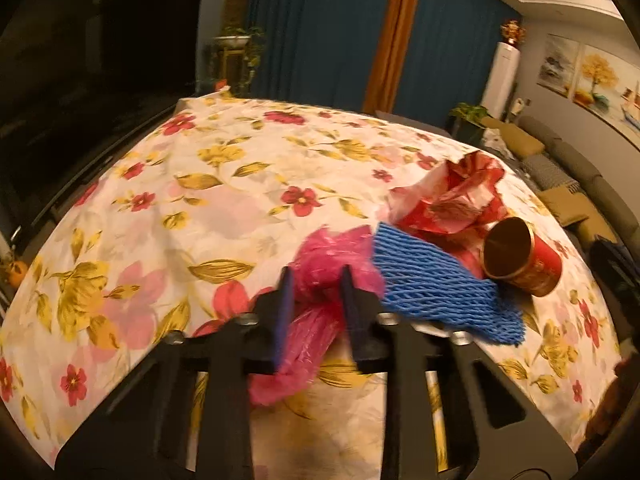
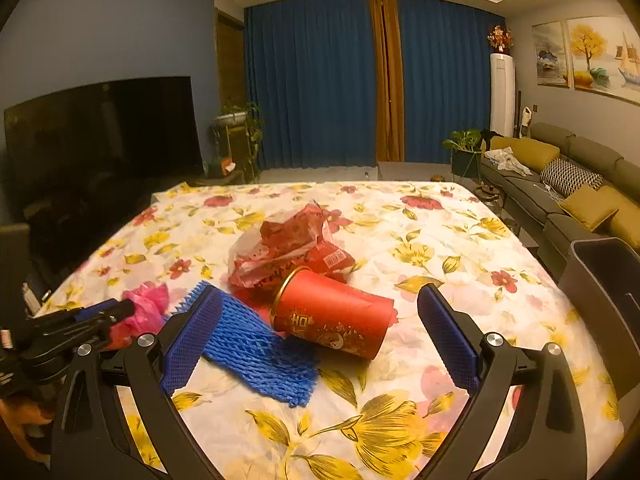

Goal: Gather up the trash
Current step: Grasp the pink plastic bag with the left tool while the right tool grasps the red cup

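Floral-cloth table (image 2: 460, 240) carries pink bag (image 1: 320, 264), blue foam net (image 2: 256, 352), red cup (image 2: 332, 316), crumpled red wrapper (image 2: 288, 244).

We see both tongs along the lower frame edge — left tongs (image 1: 316, 280) and right tongs (image 2: 320, 312) — black forked arms, silver screws, ribbed blue pads (image 2: 450, 336).

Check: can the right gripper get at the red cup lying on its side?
Probably yes. The right gripper is open, the red cup lies between its fingers, nothing on top; only the blue foam net touches its left.
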Tool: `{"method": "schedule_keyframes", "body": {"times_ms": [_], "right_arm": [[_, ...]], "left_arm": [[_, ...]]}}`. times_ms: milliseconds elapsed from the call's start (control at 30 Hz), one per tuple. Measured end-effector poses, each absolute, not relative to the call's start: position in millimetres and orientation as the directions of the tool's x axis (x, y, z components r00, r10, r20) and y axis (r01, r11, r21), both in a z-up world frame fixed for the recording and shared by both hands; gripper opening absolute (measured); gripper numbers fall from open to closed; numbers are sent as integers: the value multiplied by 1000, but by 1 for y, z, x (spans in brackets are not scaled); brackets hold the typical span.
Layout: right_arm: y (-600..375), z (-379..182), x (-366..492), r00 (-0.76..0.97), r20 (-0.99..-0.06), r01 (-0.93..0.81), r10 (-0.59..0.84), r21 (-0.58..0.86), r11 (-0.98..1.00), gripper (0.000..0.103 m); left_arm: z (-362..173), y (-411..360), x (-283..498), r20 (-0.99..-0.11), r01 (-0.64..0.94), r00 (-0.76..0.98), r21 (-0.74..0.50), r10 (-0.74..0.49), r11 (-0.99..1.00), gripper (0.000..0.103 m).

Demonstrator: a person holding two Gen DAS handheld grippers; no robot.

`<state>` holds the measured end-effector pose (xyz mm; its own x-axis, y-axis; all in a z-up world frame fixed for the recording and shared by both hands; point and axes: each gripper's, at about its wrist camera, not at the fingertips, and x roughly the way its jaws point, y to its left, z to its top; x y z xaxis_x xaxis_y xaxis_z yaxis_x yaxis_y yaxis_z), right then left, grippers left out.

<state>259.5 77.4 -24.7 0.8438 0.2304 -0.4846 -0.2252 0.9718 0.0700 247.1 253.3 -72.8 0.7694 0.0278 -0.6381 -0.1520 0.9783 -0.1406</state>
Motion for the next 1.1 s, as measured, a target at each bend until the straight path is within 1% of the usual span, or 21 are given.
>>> {"method": "schedule_keyframes", "body": {"times_ms": [33, 67, 100, 200, 267, 333, 433, 533, 700, 800, 867, 933, 967, 1033, 1100], "right_arm": [[79, -27, 262, 842, -491, -222, 225, 66, 973, 95], [82, -29, 264, 840, -497, -218, 218, 59, 974, 94], [85, -31, 267, 838, -503, -216, 213, 52, 975, 92], [92, -37, 273, 833, -516, -212, 202, 40, 977, 90], [96, -40, 277, 831, -522, -206, 192, 33, 978, 88], [100, -44, 282, 825, -535, -202, 183, 23, 979, 81], [103, -49, 289, 816, -552, -196, 171, 13, 980, 76], [104, -55, 298, 803, -573, -192, 162, 8, 981, 70], [105, -58, 306, 801, -580, -181, 151, 5, 983, 66], [105, -58, 307, 805, -580, -169, 130, -14, 985, 61], [105, -57, 304, 808, -577, -172, 124, -29, 985, 55], [103, -57, 300, 808, -579, -168, 109, -49, 985, 43], [100, -57, 299, 807, -581, -164, 106, -48, 985, 40], [92, -59, 295, 798, -596, -145, 93, -40, 989, 30], [83, -61, 293, 786, -611, -134, 92, -23, 991, 25]], "left_arm": [[-72, 253, 247, -635, -146, 772, -143, 22, 979, 11], [-72, 253, 246, -631, -142, 776, -147, 17, 979, 4], [-71, 253, 245, -628, -140, 778, -153, 13, 978, 2], [-68, 257, 241, -608, -146, 794, -169, 14, 975, 0], [-65, 255, 236, -587, -148, 809, -152, 31, 977, 0], [-61, 252, 229, -560, -146, 827, -127, 51, 981, 0], [-53, 251, 219, -519, -134, 854, -148, 39, 980, 0], [-50, 253, 216, -506, -132, 862, -167, 30, 977, 0], [-49, 249, 215, -505, -116, 863, -167, 16, 979, 0], [-49, 248, 213, -498, -107, 867, -169, 8, 980, 0], [-49, 247, 212, -496, -104, 868, -172, 5, 980, 0], [-48, 248, 211, -493, -102, 870, -176, 2, 979, 0], [-48, 248, 210, -492, -102, 871, -178, 1, 979, 0], [-48, 248, 210, -490, -100, 872, -181, -1, 978, 0], [-48, 247, 210, -489, -97, 872, -183, -4, 978, 0]]}}
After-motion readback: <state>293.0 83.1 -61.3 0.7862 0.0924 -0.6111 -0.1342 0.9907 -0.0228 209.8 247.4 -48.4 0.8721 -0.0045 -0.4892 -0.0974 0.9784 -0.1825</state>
